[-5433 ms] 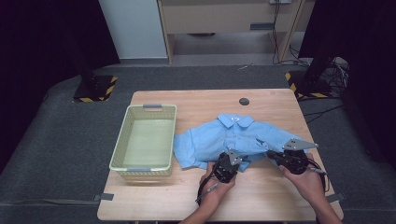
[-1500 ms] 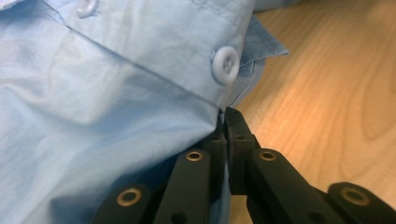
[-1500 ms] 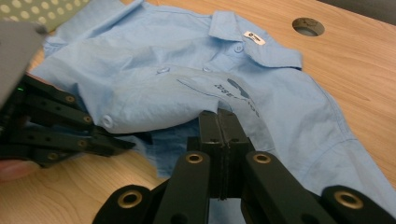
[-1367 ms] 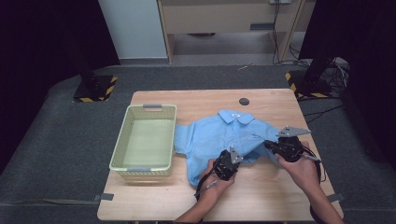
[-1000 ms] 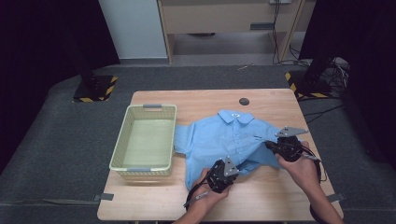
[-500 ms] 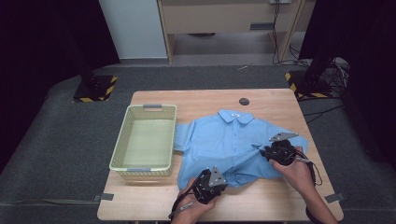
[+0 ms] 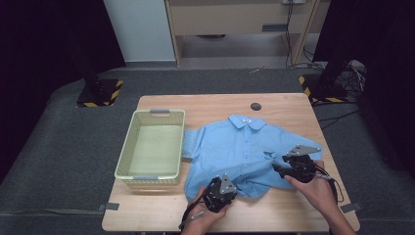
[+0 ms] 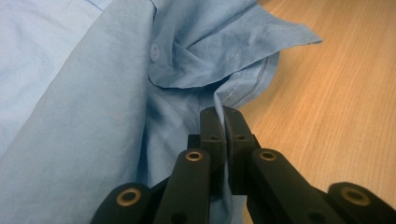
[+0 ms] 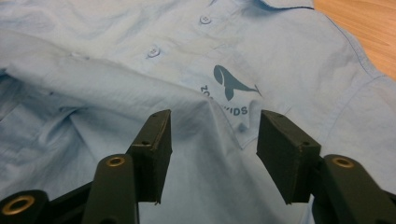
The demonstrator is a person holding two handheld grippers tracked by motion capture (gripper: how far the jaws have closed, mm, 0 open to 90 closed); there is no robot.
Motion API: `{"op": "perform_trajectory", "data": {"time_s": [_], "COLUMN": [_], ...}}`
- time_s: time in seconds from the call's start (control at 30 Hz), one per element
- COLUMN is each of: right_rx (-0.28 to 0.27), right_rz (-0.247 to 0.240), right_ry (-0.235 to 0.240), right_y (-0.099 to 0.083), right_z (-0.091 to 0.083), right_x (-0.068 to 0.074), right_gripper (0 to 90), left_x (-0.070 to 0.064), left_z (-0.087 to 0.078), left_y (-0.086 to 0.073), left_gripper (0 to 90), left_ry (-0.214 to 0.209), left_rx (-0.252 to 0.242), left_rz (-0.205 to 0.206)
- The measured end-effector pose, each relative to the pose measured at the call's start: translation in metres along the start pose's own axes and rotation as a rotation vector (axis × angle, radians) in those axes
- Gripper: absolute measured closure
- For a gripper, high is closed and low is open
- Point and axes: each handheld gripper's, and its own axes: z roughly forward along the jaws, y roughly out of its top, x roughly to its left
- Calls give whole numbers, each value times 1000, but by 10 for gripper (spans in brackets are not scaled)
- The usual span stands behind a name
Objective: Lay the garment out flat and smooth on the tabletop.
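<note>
A light blue shirt [image 7: 235, 152] lies spread on the wooden table [image 7: 215, 105], collar toward the far edge, with a whale logo [image 9: 231, 84] on its chest. At the shirt's near hem, my left gripper [image 7: 221, 190] is shut on a thin fold of the fabric [image 8: 226, 122], its jaws pressed together around the cloth edge. My right gripper [image 7: 280, 169] hovers at the shirt's right side with its jaws wide apart over the chest fabric [image 9: 212, 123], holding nothing.
A pale green plastic basket [image 7: 152, 147] stands to the left of the shirt, nothing inside. A small dark disc [image 7: 256, 105] lies near the table's far edge. Bare wood shows along the table's right side [image 7: 323, 147] and front edge.
My left gripper has pulled the shirt's hem toward the near edge, spreading the shirt flatter. My right gripper has slid down the right side and now stands open.
</note>
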Motion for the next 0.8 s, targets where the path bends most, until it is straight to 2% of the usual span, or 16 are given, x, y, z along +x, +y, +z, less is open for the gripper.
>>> {"op": "perform_trajectory", "data": {"time_s": [0.13, 0.17, 0.2, 0.23, 0.27, 0.4, 0.63, 0.67, 0.8], "right_rx": [-5, -7, -7, -4, -4, 19, 55, 68, 59], "right_rz": [0, -13, -13, -20, -25, -28, -27, -22, -16], "right_ry": [-7, -6, -6, -6, -4, 7, 1, -5, -9], "right_y": [-8, -15, -15, -21, -25, -34, -40, -40, -38], "right_z": [-6, -10, -10, -13, -14, -14, -1, 4, 4], "right_x": [2, 3, 3, 4, 5, 7, 4, 3, 2], "right_gripper": [415, 456, 456, 533, 570, 615, 573, 542, 511], "left_x": [0, -1, -1, -1, -2, -2, 0, 0, 0], "left_z": [1, 2, 2, 3, 4, 8, 13, 13, 11], "left_y": [-1, -1, -1, -1, -1, -1, 0, 1, 1], "left_gripper": [881, 880, 880, 877, 876, 871, 870, 872, 873], "left_ry": [4, 5, 6, 7, 8, 12, 30, 30, 31], "left_rx": [4, 3, 4, 4, 3, 13, 8, 11, 4], "left_rz": [2, 1, 2, 3, 1, 6, 5, 10, 15]}}
